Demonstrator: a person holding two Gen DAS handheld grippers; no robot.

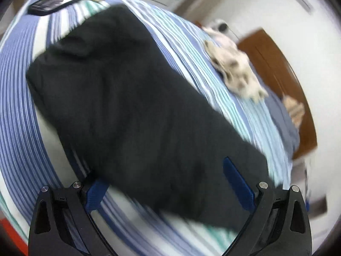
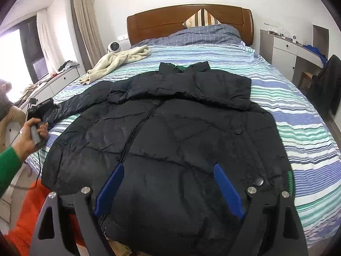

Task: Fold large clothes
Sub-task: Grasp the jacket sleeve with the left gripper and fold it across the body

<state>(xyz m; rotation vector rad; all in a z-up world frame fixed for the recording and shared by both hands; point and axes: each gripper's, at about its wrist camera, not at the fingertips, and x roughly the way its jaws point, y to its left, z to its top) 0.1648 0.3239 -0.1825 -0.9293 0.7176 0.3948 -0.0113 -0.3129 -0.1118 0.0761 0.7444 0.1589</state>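
Observation:
A large black puffer jacket (image 2: 174,132) lies front up on the striped bed (image 2: 298,111), collar toward the headboard, its right sleeve folded across the chest. Its other sleeve (image 2: 70,104) stretches out to the bed's left edge. My right gripper (image 2: 168,168) is open and empty, above the jacket's hem. My left gripper (image 1: 162,168) is open, its blue fingers (image 1: 238,183) wide apart over the dark fabric (image 1: 127,98) in the blurred left wrist view. In the right wrist view the left gripper body (image 2: 40,106) is at the sleeve's cuff, held by a hand (image 2: 29,136).
A cream fleece garment (image 2: 119,61) lies at the bed's far left, also in the left wrist view (image 1: 234,68). A wooden headboard (image 2: 170,21), a folded checked quilt (image 2: 200,34) and a striped pillow (image 2: 200,17) are at the far end. White cabinets stand at both sides. Something orange (image 2: 29,213) lies below left.

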